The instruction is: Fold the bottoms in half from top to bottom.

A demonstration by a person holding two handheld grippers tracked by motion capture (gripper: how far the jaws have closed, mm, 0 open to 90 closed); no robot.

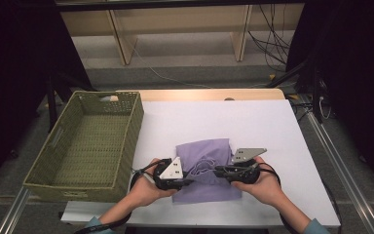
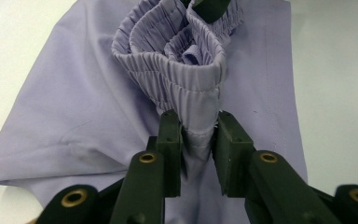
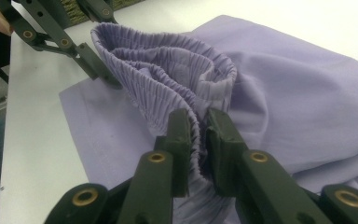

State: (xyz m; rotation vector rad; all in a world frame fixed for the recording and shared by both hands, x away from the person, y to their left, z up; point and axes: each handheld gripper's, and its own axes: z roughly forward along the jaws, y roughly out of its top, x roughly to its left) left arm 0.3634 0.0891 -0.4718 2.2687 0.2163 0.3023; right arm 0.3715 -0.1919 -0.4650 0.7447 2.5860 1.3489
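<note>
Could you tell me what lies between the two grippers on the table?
The gathered waistband of the purple garment, bunched in folds; the left gripper and right gripper each pinch an end, seen in the high view.

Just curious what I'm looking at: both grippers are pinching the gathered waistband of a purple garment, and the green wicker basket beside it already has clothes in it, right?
Not quite. The green wicker basket holds no clothes; the high view shows its bare woven bottom. The rest is right: the left gripper and the right gripper each pinch the gathered waistband of the purple garment.
</note>
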